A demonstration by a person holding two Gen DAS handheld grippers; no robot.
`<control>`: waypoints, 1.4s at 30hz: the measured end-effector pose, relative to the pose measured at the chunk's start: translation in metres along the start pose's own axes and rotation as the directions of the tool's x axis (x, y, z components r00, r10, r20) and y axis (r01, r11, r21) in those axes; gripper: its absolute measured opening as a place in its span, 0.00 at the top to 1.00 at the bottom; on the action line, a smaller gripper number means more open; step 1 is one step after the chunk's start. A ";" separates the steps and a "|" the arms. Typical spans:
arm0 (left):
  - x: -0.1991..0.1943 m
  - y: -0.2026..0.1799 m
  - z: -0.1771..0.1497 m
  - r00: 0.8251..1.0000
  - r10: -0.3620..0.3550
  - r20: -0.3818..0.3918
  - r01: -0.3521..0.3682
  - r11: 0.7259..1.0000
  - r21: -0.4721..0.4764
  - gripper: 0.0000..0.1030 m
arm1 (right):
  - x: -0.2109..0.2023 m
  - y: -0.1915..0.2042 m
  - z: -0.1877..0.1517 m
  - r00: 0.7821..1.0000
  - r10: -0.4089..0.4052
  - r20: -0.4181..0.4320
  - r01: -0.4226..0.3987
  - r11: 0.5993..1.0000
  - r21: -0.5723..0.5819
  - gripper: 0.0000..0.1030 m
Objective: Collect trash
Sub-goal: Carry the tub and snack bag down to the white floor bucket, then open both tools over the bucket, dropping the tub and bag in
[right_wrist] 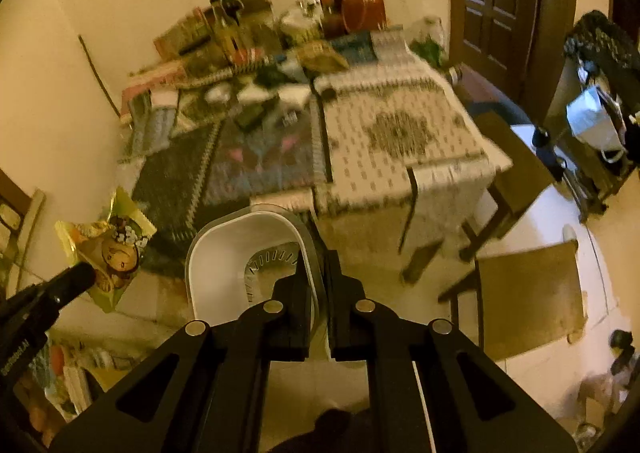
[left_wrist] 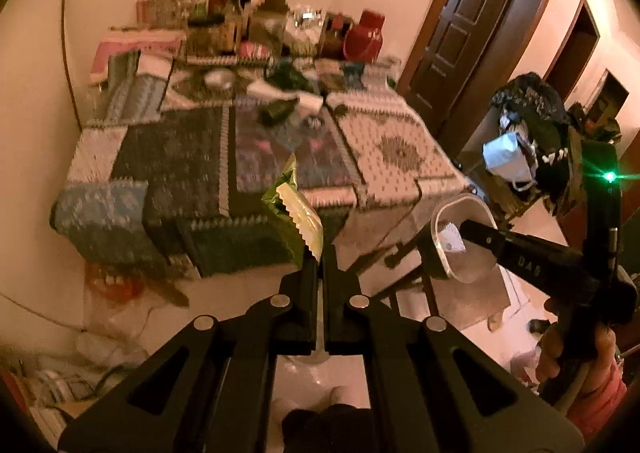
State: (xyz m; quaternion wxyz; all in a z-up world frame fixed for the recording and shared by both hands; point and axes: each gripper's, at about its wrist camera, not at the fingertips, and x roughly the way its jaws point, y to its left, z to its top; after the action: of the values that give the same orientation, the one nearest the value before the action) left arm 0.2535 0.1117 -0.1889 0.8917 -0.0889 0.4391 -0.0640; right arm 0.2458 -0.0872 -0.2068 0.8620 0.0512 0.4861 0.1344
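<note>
My left gripper [left_wrist: 320, 253] is shut on a green and yellow snack wrapper [left_wrist: 294, 215] and holds it in the air in front of the table. The wrapper also shows at the left of the right wrist view [right_wrist: 108, 245]. My right gripper [right_wrist: 316, 253] is shut on the rim of a small white bin [right_wrist: 248, 257] with a white scrap inside. In the left wrist view the bin [left_wrist: 460, 237] hangs to the right of the wrapper, level with it. More litter [left_wrist: 288, 101] lies on the table's far half.
The table [left_wrist: 248, 157] has patterned cloths and a crowd of bottles and jars [left_wrist: 240, 17] at its back edge. A wooden chair [right_wrist: 528, 293] stands right of it. A dark door [left_wrist: 464, 21] is behind. Bags hang on a rack [left_wrist: 528, 133] at right.
</note>
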 end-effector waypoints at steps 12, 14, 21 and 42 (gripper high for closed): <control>0.124 -0.018 -0.070 0.979 0.007 -0.204 -0.008 1.000 -0.004 1.00 | 0.095 -0.045 -0.080 0.977 -0.026 -0.212 0.022 1.000 -0.019 0.94; 0.156 -0.019 -0.087 0.971 0.002 -0.241 -0.006 1.000 -0.013 1.00 | 0.120 -0.054 -0.096 0.968 -0.035 -0.247 0.031 0.999 -0.020 0.94; 0.258 0.006 -0.159 0.938 -0.006 -0.347 -0.018 0.998 -0.064 1.00 | 0.220 -0.090 -0.158 0.931 -0.054 -0.361 0.048 0.999 -0.026 0.94; 0.436 0.061 -0.288 0.864 -0.062 -0.500 -0.033 0.983 -0.178 0.99 | 0.408 -0.107 -0.253 0.871 0.026 -0.491 -0.053 0.998 -0.041 0.65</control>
State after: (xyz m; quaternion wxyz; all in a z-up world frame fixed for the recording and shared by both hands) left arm 0.2914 0.0575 -0.7107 0.7339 -0.1530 0.6598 -0.0516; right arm 0.2502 -0.0861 -0.6982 0.7086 0.0026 0.6840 0.1733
